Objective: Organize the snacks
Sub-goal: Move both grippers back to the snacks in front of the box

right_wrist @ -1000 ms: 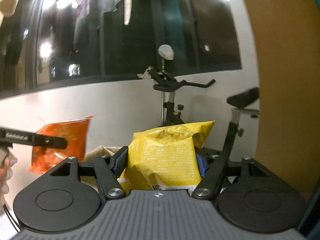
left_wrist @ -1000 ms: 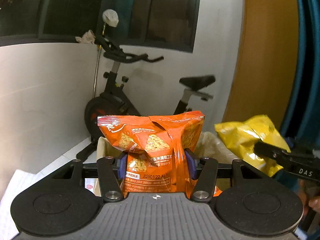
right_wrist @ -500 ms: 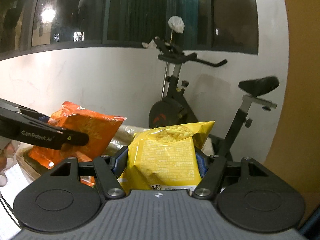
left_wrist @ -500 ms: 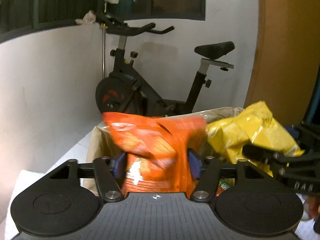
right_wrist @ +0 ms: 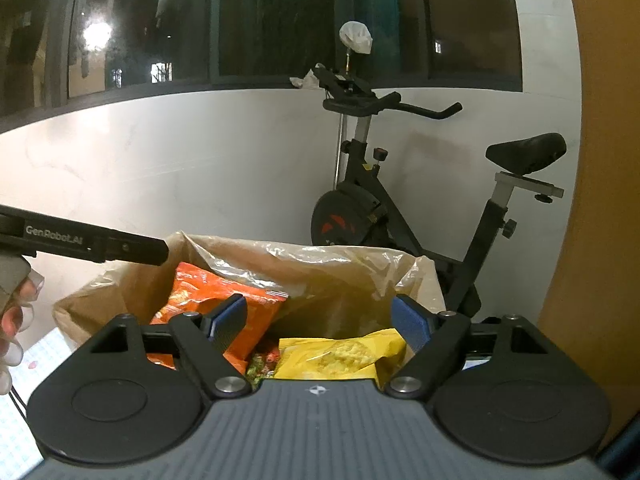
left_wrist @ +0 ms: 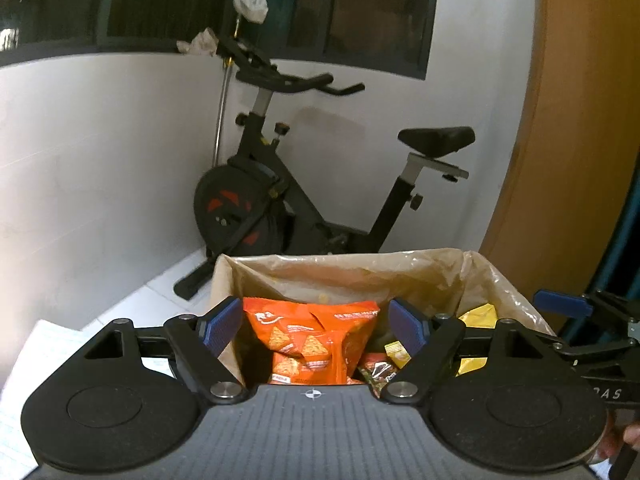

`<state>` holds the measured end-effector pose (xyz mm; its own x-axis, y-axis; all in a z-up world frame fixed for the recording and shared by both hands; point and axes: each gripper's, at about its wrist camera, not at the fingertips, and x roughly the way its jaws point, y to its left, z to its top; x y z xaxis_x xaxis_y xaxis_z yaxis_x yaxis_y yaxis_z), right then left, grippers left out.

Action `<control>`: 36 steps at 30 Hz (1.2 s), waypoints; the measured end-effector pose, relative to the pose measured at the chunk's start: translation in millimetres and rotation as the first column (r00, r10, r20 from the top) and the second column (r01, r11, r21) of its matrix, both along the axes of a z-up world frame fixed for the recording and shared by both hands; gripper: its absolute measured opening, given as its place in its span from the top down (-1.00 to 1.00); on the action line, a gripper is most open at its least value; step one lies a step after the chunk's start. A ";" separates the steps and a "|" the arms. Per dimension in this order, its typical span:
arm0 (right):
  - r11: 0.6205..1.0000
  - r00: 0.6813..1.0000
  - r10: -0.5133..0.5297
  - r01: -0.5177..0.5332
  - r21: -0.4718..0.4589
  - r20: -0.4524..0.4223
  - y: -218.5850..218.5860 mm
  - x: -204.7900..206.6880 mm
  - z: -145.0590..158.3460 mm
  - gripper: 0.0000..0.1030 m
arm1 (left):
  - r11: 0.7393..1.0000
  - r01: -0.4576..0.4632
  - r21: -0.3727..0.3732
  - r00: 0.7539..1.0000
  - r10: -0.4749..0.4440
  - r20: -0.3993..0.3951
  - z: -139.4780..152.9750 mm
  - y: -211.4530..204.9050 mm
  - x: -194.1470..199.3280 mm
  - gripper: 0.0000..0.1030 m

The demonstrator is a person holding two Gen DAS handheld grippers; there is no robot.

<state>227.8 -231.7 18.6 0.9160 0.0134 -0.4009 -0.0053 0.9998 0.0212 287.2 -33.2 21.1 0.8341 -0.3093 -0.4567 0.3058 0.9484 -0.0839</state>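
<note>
A cardboard box lined with clear plastic [left_wrist: 352,266] [right_wrist: 320,264] stands below both grippers. An orange chip bag [left_wrist: 316,340] [right_wrist: 212,292] lies inside it at the left. My left gripper [left_wrist: 316,320] hovers over that bag, jaws opening, pads clear of it. A yellow snack bag [right_wrist: 340,356] [left_wrist: 478,314] lies in the box at the right. My right gripper [right_wrist: 320,316] hangs above it, jaws opening, nothing pressed between the pads. A small green and red packet [right_wrist: 262,362] shows between the two bags.
A black exercise bike [left_wrist: 320,184] [right_wrist: 420,200] stands behind the box against a white wall. A wooden panel [left_wrist: 580,120] runs down the right side. White paper [left_wrist: 24,360] lies left of the box. A hand [right_wrist: 12,328] holds the left gripper.
Both grippers came down over the box and let go. The orange bag dropped from the left jaws and the yellow bag from the right jaws into the box.
</note>
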 end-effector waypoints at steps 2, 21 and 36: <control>1.000 1.000 0.010 -0.010 0.001 0.005 1.4 -7.0 3.3 -0.60 | 1.000 -0.005 0.023 1.000 0.005 0.027 4.0 1.7 -9.0 -0.60; 0.995 0.997 0.028 -0.034 0.093 0.071 21.7 -82.0 9.2 -0.64 | 0.996 -0.080 0.047 0.993 0.076 0.092 -5.5 72.0 -96.6 -0.60; 0.994 0.998 -0.045 0.040 0.101 0.044 27.6 -119.3 -22.6 -0.64 | 0.984 -0.176 0.022 0.984 0.177 -0.008 -51.3 107.4 -116.5 -0.59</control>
